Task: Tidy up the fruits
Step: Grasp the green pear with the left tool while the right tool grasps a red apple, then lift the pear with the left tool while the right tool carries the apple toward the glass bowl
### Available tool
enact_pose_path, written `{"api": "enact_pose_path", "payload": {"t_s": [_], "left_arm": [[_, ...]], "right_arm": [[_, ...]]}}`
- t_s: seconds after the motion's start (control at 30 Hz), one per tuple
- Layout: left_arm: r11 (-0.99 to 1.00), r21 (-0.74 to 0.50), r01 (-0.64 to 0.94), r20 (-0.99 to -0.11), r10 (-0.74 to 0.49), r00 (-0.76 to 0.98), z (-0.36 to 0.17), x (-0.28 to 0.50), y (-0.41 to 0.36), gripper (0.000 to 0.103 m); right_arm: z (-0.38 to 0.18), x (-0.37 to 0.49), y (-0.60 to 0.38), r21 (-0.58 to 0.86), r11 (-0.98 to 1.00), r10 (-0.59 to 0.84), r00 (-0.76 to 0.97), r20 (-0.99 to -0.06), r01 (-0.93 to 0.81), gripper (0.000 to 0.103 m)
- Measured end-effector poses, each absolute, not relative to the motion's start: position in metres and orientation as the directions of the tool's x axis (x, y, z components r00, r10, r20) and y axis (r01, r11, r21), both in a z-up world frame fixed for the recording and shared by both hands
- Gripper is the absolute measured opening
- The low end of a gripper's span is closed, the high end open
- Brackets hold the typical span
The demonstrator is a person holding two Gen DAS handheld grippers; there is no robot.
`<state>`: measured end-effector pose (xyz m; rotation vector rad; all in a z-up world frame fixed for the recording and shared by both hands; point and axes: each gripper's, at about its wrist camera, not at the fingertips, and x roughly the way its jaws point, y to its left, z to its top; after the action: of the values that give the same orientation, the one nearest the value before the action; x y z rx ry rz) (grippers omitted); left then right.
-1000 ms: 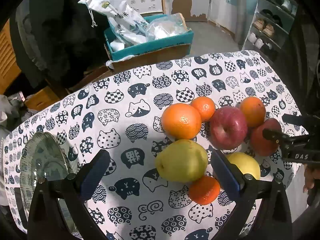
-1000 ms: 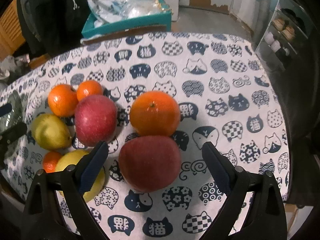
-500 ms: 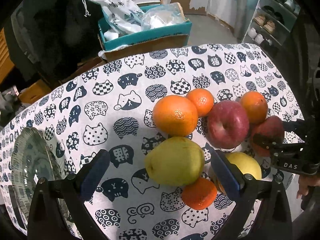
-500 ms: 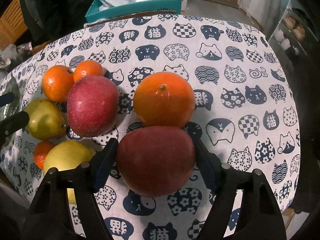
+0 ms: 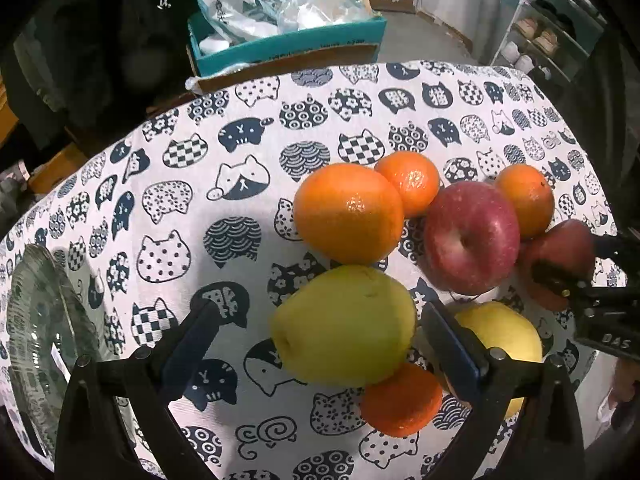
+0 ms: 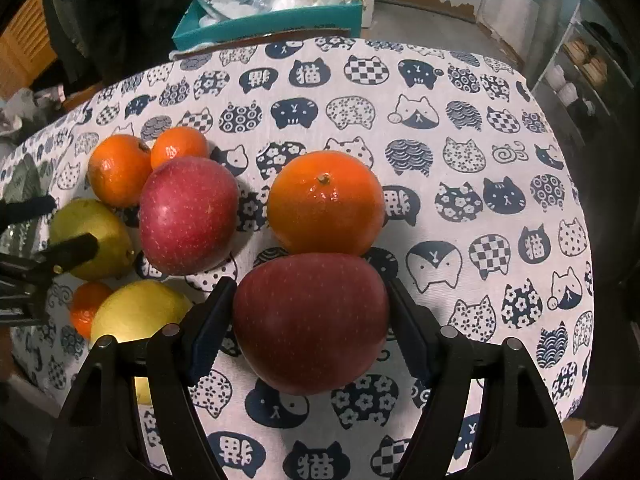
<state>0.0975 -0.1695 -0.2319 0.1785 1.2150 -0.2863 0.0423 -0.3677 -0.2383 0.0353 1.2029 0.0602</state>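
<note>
My right gripper has a dark red apple between its jaws. They are still closing, and both pads touch the apple's sides. Behind it sit a big orange and a second red apple. My left gripper hangs open over a green pear, its right finger close to the pear and its left finger well apart. Around the pear lie a large orange, a small orange, a yellow fruit and a small mandarin.
A round table with a cat-print cloth carries all the fruit. A glass plate rests at its left edge. Beyond the far edge stands a teal box with plastic bags. A shoe shelf is at the far right.
The right jaws have come together from wide open onto the dark red apple. The left gripper has sunk closer to the green pear, still open.
</note>
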Motion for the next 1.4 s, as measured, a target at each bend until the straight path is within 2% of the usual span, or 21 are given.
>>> {"api": "enact_pose_path", "payload": {"t_s": [0.3,0.4,0.5,1.03,1.4], "left_arm": [[0.953,-0.081,0.291,-0.952,-0.161,0.261,-0.248,0.103,-0.168,0.102],[0.946,-0.116,0.303,-0.952,-0.193,0.237,-0.252,0.103,-0.169,0.094],[0.936,-0.151,0.317,-0.954,-0.222,0.203,-0.257,0.102,-0.172,0.080],[0.935,-0.058,0.351,-0.943,-0.167,0.289,-0.246,0.090,-0.170,0.079],[0.939,-0.052,0.340,-0.896,-0.194,0.399,-0.198,0.080,-0.156,0.079]], "right_arm": [[-0.229,0.041,-0.369,0.075,0.997,0.075,0.380,-0.922,-0.017,0.075],[-0.227,0.041,-0.368,0.076,0.997,0.075,0.384,-0.920,-0.013,0.075],[-0.225,0.041,-0.369,0.076,0.997,0.075,0.389,-0.918,-0.012,0.075],[-0.195,0.040,-0.360,0.037,0.999,0.047,0.479,-0.877,-0.031,0.075],[-0.171,0.040,-0.351,0.031,0.999,0.045,0.529,-0.848,-0.036,0.073]]}}
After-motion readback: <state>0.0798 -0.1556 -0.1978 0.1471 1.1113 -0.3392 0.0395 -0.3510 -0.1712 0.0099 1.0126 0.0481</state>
